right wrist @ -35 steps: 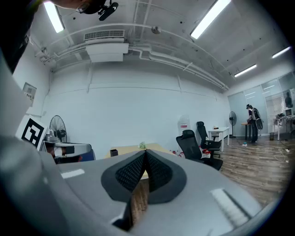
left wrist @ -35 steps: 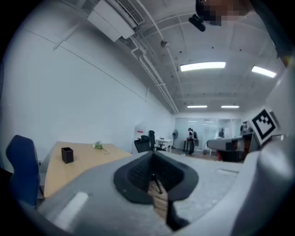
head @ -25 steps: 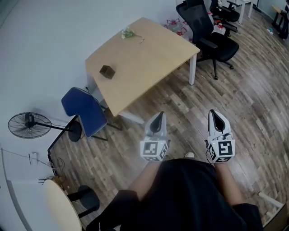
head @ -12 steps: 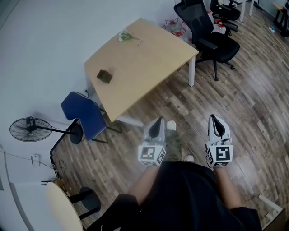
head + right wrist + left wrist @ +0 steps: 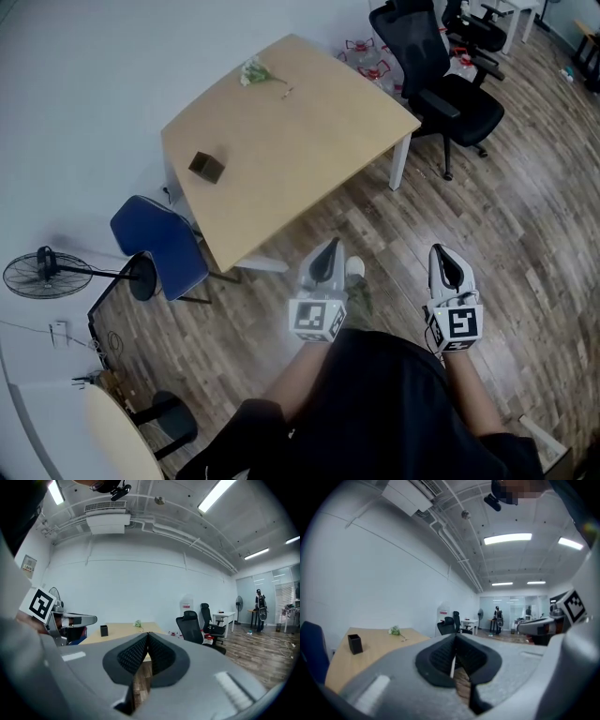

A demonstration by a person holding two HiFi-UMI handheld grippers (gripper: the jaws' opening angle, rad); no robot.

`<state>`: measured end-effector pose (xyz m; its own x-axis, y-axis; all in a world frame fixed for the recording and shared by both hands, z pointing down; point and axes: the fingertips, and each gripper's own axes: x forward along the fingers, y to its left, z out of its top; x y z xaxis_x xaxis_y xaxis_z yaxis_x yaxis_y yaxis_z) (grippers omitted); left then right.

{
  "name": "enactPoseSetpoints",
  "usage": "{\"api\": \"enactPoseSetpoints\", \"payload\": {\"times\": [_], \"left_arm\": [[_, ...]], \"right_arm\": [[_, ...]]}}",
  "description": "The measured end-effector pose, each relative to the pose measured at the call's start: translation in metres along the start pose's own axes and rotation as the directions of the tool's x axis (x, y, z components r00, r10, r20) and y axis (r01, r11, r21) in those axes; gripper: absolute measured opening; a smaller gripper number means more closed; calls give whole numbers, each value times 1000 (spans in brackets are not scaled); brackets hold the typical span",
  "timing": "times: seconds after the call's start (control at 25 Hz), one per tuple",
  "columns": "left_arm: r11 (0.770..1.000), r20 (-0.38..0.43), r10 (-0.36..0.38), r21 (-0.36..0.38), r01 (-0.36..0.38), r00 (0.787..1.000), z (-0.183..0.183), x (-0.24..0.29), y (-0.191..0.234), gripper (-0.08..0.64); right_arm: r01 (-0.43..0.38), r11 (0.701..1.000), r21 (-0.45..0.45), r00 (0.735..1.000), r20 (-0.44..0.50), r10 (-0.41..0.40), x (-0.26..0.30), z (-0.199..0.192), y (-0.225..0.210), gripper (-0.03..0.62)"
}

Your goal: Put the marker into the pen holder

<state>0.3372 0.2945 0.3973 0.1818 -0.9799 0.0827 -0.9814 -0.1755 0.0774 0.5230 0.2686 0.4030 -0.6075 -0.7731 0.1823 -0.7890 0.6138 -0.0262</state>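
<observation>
1. Left gripper point(image 5: 328, 248): jaws pressed together with nothing between them, held above the wood floor point(image 5: 525, 225).
2. Right gripper point(image 5: 443, 255): jaws also pressed together and empty, at 3 o'clock of the left one.
3. Pen holder point(image 5: 206, 167): a dark box on the table point(image 5: 309, 141), well apart from both grippers, at about 10 o'clock of them.
4. Marker: too small to pick out.

Pale green item point(image 5: 253, 71) at the far corner of the counter point(image 5: 309, 141): too small to identify. Dark box point(image 5: 206, 166) on the counter: interior not visible. Round pale table point(image 5: 117, 436): cut off at the lower left edge. Person's dark clothing point(image 5: 375, 412): cut off by the bottom edge.
</observation>
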Motion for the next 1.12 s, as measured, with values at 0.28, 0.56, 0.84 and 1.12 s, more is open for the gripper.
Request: {"api": "enactPoseSetpoints", "payload": {"times": [0.28, 0.56, 0.84, 1.12], "left_arm": [[1000, -50, -17, 18, 18, 999, 1, 89, 88, 3], [1000, -42, -3, -6, 3, 999, 20, 163, 179, 2], [998, -81, 3, -68, -9, 997, 15, 219, 260, 3], [998, -60, -22, -57, 18, 998, 23, 261, 308, 2]], "right_arm": [[-13, 998, 64, 999, -50, 16, 128, 11, -13, 2], [-41, 998, 39, 995, -94, 45, 244, 38, -9, 2], [-48, 991, 123, 990, -127, 63, 345, 51, -4, 2], [-27, 993, 113, 986, -161, 45, 389, 46, 1, 2]]}}
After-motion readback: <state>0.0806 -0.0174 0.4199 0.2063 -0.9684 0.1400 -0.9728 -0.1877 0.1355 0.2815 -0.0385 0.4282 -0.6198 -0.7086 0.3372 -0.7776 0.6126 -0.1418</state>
